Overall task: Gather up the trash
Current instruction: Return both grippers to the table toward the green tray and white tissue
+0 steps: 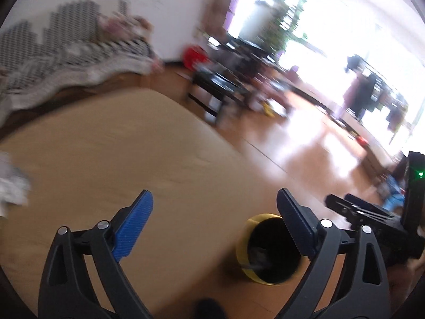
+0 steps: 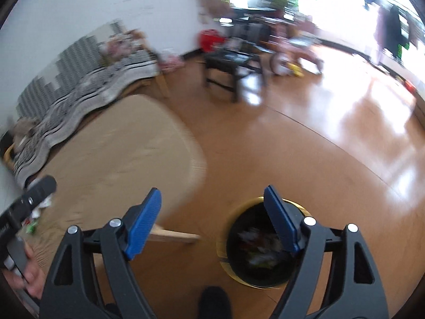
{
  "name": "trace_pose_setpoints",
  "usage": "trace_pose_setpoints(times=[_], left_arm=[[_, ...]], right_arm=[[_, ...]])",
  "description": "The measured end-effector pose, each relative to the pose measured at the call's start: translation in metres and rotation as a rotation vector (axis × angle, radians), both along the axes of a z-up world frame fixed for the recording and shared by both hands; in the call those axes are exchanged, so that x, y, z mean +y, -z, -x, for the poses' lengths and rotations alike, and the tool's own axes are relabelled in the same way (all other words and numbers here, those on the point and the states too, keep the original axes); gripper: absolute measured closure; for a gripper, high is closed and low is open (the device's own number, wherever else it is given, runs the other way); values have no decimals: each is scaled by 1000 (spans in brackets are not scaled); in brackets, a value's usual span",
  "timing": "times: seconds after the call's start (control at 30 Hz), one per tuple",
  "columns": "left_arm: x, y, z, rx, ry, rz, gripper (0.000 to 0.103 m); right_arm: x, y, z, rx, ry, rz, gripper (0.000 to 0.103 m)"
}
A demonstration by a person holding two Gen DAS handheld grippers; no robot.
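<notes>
My 2 grippers, left [image 1: 215,212] and right [image 2: 212,210], hang spread and empty. Trash [image 1: 12,186] lies on the table [image 1: 106,146], probably light, crumply; I'd pinch a raised fold. Bin [image 2: 259,242] below.

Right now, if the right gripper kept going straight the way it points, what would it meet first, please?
Probably the glossy wooden floor; nothing lies between the open right gripper and it. The yellow-rimmed black bin sits lower right. Depth is blurred.

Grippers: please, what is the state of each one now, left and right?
Left gripper: open, holding nothing.
Right gripper: open, holding nothing.
</notes>
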State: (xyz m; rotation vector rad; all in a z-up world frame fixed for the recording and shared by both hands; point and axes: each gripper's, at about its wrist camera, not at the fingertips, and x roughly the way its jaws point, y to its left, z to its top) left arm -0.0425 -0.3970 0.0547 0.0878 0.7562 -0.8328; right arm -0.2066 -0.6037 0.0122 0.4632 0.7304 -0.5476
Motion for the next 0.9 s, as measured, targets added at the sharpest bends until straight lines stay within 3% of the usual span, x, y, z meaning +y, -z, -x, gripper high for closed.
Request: trace_pose_setpoints(times=[0.17, 0.43, 0.63, 0.77, 0.9], left_arm=[[122, -2, -54, -77, -191, -68, 9], [290, 30, -112, -139, -455, -198, 9], [364, 48, -149, -124, -549, -238, 9], [389, 59, -161, -97, -596, -228, 9], [394, 74, -174, 42, -590, -137, 9]], right_arm=[[106, -13, -109, -30, -234, 11, 26], [281, -7, -253, -40, -540, -22, 26], [380, -4, -323, -43, -697, -20, 26], [416, 6, -344, -30, -756, 10, 26], [411, 20, -355, -12, -762, -5, 26]])
